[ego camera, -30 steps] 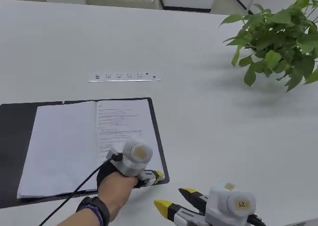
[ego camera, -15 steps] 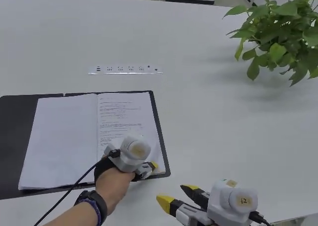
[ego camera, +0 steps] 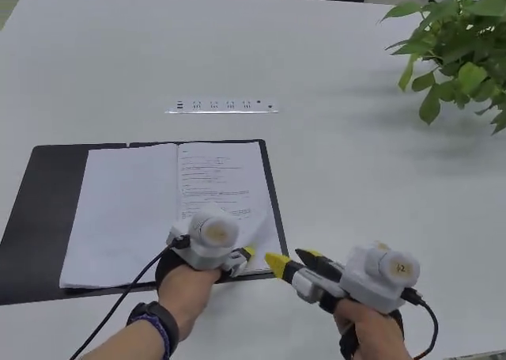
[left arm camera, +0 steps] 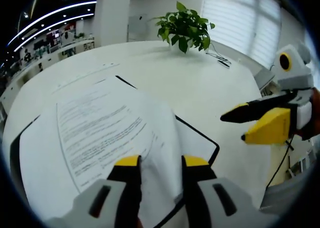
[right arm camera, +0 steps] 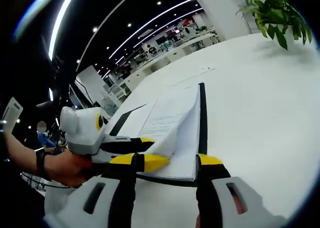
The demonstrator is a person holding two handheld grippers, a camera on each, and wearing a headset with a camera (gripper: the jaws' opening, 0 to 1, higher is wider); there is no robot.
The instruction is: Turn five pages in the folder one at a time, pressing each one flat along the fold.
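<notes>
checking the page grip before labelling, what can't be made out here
page text: too small, head view
whether the left hand-held gripper clamps the page: its jaws cover the contact, left gripper view
plant: cut off by right edge, head view

White table, leafy plant, power strip, blinded windows, ceiling strip lights

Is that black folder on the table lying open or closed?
Open: the folder lies spread flat, cover down. The printed page faces up, its near corner curling up between the left gripper jaws.
</notes>
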